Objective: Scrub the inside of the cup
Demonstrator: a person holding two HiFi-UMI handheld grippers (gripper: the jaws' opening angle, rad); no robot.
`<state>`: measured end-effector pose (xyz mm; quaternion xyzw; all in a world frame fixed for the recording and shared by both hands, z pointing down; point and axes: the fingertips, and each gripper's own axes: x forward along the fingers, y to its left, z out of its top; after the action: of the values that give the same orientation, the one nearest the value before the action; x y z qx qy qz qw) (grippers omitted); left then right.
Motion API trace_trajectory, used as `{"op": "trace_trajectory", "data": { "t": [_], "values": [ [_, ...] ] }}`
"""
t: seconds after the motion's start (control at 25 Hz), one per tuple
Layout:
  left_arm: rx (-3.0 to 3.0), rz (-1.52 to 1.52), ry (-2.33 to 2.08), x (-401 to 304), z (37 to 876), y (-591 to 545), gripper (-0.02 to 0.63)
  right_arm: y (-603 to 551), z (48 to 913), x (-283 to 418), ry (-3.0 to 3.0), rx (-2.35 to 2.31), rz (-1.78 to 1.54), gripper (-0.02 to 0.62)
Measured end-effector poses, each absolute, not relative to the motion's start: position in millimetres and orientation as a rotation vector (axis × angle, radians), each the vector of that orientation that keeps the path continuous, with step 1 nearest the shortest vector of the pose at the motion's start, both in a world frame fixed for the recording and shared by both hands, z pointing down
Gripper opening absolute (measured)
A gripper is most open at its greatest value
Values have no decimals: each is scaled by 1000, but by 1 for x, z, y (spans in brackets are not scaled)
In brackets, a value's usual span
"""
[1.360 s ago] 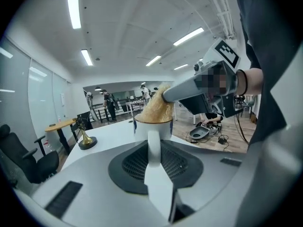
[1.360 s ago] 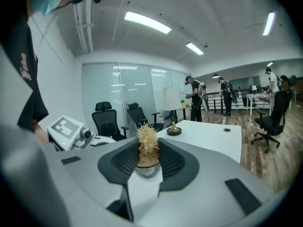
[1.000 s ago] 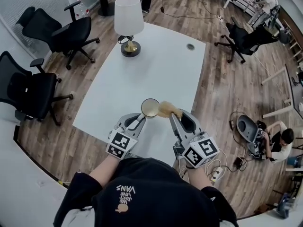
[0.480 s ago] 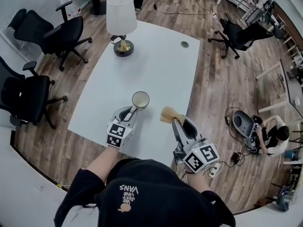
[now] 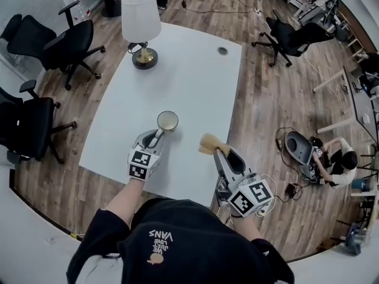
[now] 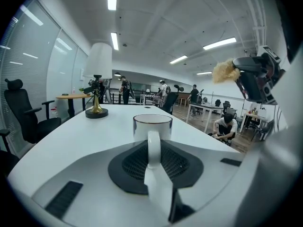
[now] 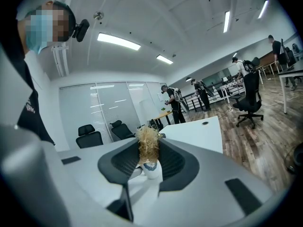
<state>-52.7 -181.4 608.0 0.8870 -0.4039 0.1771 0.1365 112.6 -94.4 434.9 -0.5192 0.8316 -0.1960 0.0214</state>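
Cup handle pinched in left claw, seemingly hidden in head view.

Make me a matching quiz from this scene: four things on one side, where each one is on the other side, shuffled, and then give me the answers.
Things:
1. cup
2. scrubber
3. lamp
4. round cable hole

Places:
A. at the far left of the table
B. clamped in the right gripper, apart from the cup
C. at the far right of the table
D. held by its handle in the left gripper

Pairs: 1-D, 2-B, 3-A, 4-C
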Motion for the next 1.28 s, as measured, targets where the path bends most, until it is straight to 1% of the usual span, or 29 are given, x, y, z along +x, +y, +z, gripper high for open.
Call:
{"op": "trace_trajectory", "data": {
  "t": [0.8,0.84,0.92,0.96,1.28],
  "values": [
    [2587,463,-1113,-49,612,-171,67,-87,434,107,2598,-1581,-606,115],
    [2585,446,-1109,-48,611,-170,76,-86,433,107,2597,-1581,-608,115],
    [2582,420,-1117,-50,607,-168,132,-84,433,105,2598,-1576,-606,115],
    [2583,415,-1122,-50,605,-168,144,-83,433,105,2600,-1571,-605,115],
    [2614,365,-1144,-55,581,-166,149,-83,432,97,2612,-1524,-596,115]
  ]
}}
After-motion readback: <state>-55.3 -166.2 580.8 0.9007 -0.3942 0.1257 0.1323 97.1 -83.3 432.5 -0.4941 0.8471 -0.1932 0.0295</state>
